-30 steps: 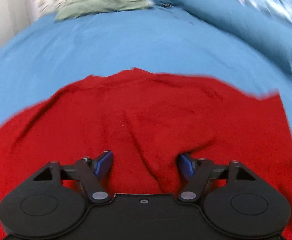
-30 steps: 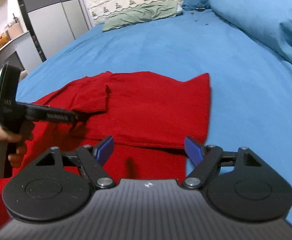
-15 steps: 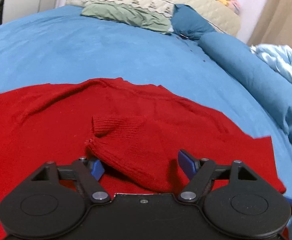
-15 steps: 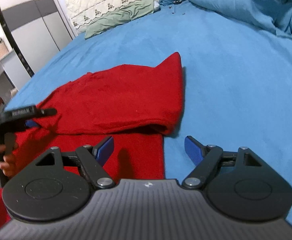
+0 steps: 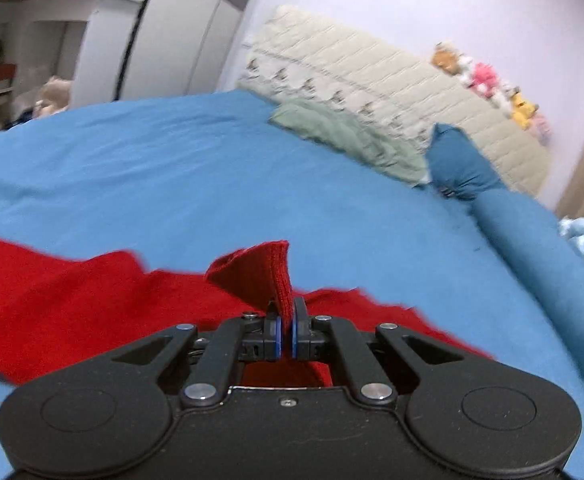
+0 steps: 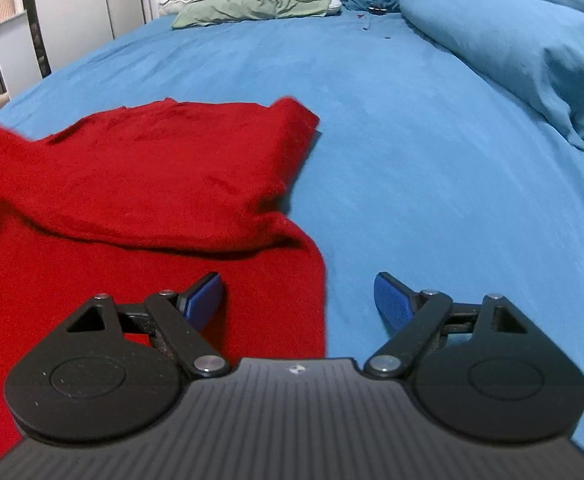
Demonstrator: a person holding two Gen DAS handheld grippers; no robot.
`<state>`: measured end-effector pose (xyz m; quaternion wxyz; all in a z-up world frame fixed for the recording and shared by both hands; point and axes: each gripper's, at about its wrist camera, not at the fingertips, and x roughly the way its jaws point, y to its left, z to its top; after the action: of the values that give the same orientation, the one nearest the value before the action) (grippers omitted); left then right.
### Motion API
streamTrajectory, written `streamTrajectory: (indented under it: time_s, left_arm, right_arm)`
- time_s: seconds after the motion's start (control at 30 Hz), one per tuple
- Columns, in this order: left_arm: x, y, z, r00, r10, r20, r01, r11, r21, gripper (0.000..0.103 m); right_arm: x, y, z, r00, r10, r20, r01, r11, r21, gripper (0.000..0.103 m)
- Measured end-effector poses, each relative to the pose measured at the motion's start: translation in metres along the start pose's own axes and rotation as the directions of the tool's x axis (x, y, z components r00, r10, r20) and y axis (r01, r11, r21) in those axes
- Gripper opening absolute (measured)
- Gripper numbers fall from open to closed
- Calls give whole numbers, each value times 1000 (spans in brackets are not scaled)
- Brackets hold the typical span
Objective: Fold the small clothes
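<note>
Item: red sweater (image 6: pixel 163 184), knitted, lying on my blue bedsheet (image 6: pixel 412 152), partly folded, with one layer doubled over another and its right edge running down toward my right tongs.

Item: my left tongs (image 5: pixel 286 336), pinched tight on a ribbed cuff (image 5: pixel 259 276) of the sweater; the cuff stands up from between the blue pads (image 5: pixel 277 336) in a raised flap, while the rest of the garment spreads flat to the left and right below it.

Item: my right tongs (image 6: pixel 298 300), spread wide and holding nothing. The left blue pad (image 6: pixel 203 298) is over the sweater's lower layer, the right one over bare sheet, with the garment's edge between them. Whether either pad touches the cloth I cannot tell.

Item: green pillow (image 6: pixel 251 6), at the head of the bed, against a cream quilted headboard (image 5: pixel 392 84).

Item: blue duvet (image 6: pixel 512 52), bunched along the right side of the bed, well apart from the sweater.

Item: grey wardrobe (image 6: pixel 87 16), beyond the bed's left side.

Item: stuffed toys (image 5: pixel 488 80), a row on top of the headboard, blurred.
</note>
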<state>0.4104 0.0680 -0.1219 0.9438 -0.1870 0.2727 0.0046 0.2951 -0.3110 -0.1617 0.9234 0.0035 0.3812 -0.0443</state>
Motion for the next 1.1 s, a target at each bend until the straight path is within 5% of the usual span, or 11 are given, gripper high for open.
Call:
streamTrajectory:
  time_s: [0.13,0.3,0.37,0.6,0.7,0.77,0.83,0.97,1.1]
  left_arm:
    - [1,20,-14,1000,17,-27,-18,999,-30,4]
    - [-15,28,-14,999,31,35,-30,999,-27,4]
    - [-9,34,-19,1000,27,-7,-27,1000,-1,5]
    - [-10,56,-36,992,74,-105,-68,996,59,16]
    - [-31,63,-40,986,103,-128,-86,988,130,20]
    - [-50,59,-37,989,108,-103,-87,979,185,37]
    - [-65,50,-33,996,77,-53,-61,965,254,66]
    - [-54,20,-26,998,23,-52,-5,947,321,68]
    - [-30,7,-34,996,29,-84,0,947,320,71]
  right_arm:
    - [15,11,14,999,-35,-14,35,999,-37,98]
    - [28,7,31,995,-91,-31,90,995,-45,98]
    - [30,3,30,988,-148,-33,147,988,-48,99]
    - [19,-19,18,985,-160,-61,160,987,-6,100]
    - [10,-25,17,988,-129,-87,129,992,0,100]
    - [-6,-22,18,993,-106,-58,105,994,-18,100]
    - [-24,-12,22,1000,-13,7,13,999,-35,100]
    - [-20,28,37,985,169,36,-167,985,-45,100]
    - [13,59,38,986,167,19,-166,985,-46,100]
